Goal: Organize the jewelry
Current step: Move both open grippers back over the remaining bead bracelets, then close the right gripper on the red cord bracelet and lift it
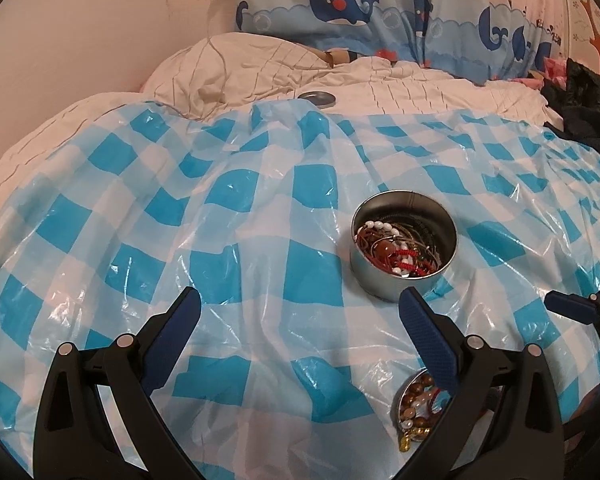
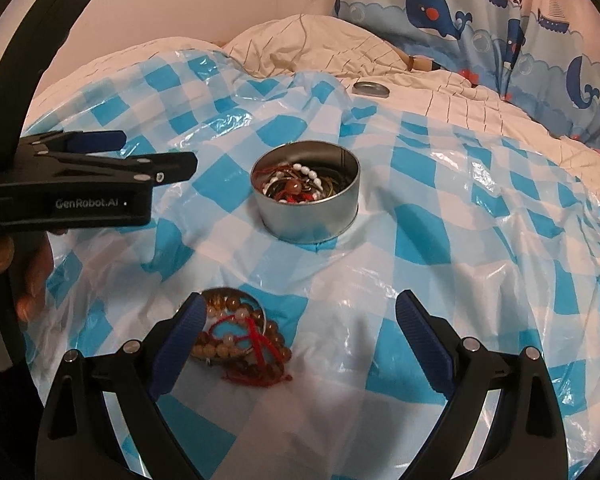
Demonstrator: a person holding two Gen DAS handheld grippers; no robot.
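Your left gripper (image 1: 300,312): jaws wide, empty, above the checked plastic sheet (image 1: 140,220). Your right gripper (image 2: 298,316): jaws wide, empty, its left finger (image 2: 184,332) over a shallow lid of brown beads and red cord (image 2: 236,332). Beyond: round tin (image 2: 306,200) holding mixed bracelets. Farther back, a second lid (image 2: 370,89) on the white quilt (image 2: 460,92).

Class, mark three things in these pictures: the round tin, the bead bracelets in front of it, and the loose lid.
round tin (image 2: 312,220), right wrist view, on its outer front wall.
bead bracelets (image 2: 240,332), right wrist view, on the red cord.
loose lid (image 2: 371,89), right wrist view, on its top.
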